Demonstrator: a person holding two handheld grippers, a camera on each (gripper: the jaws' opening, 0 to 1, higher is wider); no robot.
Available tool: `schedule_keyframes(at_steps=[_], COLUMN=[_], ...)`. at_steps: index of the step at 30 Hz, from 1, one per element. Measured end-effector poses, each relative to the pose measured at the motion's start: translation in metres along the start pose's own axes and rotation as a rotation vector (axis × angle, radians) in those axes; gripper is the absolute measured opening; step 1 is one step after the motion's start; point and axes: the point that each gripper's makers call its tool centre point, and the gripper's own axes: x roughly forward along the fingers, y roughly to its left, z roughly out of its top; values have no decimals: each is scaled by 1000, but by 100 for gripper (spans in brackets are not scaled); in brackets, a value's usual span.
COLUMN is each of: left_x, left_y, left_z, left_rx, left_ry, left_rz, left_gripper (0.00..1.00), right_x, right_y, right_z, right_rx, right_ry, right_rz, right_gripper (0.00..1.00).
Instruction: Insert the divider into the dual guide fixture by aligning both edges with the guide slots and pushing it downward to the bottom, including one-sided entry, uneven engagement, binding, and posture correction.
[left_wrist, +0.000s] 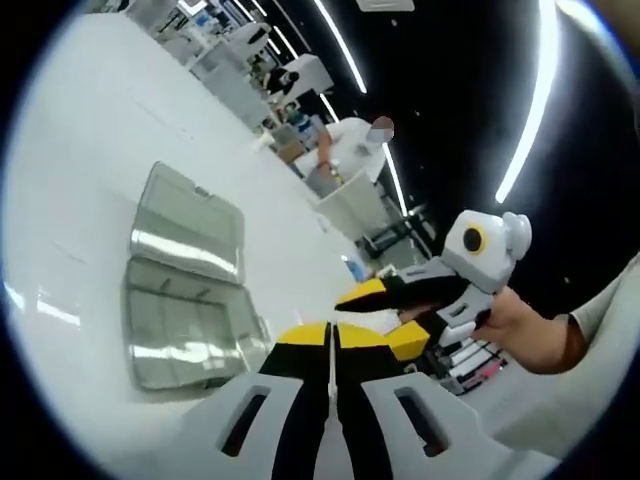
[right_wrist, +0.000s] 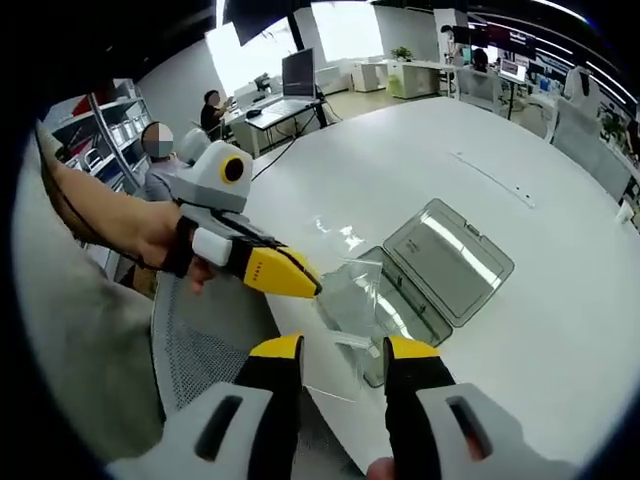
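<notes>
In the left gripper view, our left gripper (left_wrist: 332, 345) is pressed together on a thin clear divider (left_wrist: 331, 385), seen edge-on, with the open fixture box (left_wrist: 185, 290) lying apart on the white table (left_wrist: 90, 150). In the right gripper view, our right gripper (right_wrist: 343, 350) stands spread, holding nothing. We judge insertion not yet begun.

The right gripper (right_wrist: 343, 352) rises from the bottom of the view, its yellow-tipped fingers (right_wrist: 277, 349) spread apart. Between and just beyond them lies a clear plastic divider (right_wrist: 352, 290), near the edge of the white counter (right_wrist: 400, 180). The left gripper (right_wrist: 290, 276) enters from the left, held in a hand (right_wrist: 165, 238), its yellow tips pressed together at the divider's near corner. Just behind the divider a transparent compartment box (right_wrist: 405, 300) lies open, its lid (right_wrist: 448, 258) folded back flat on the counter. A seated person (right_wrist: 158, 165) and desks with monitors occupy the background.
</notes>
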Motion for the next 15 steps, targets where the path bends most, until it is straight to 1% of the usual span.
schedule_keyframes(at_steps=[3,5,8,10,15], left_x=[-2,-2,-5,-6,-7], left_y=[-2,-3,-8,-10,-17], left_z=[1,2,1,1,6], left_rx=[29,43,85,99,156], left_ry=[29,43,75,93,124], left_rz=[-16,-35,-64,-84,-118], left_gripper=[0,0,0,0,0], right_x=[-2,-2,-2,-2,-3], right_y=[-2,1,7,7,10], right_z=[2,2,1,-2,-2], right_rx=[-7,-19,-42,-40,-31], right_ry=[-24,-41,-65,-63,-109], right_rz=[18,59,121,130,186], right_gripper=[25,24,21,20,17])
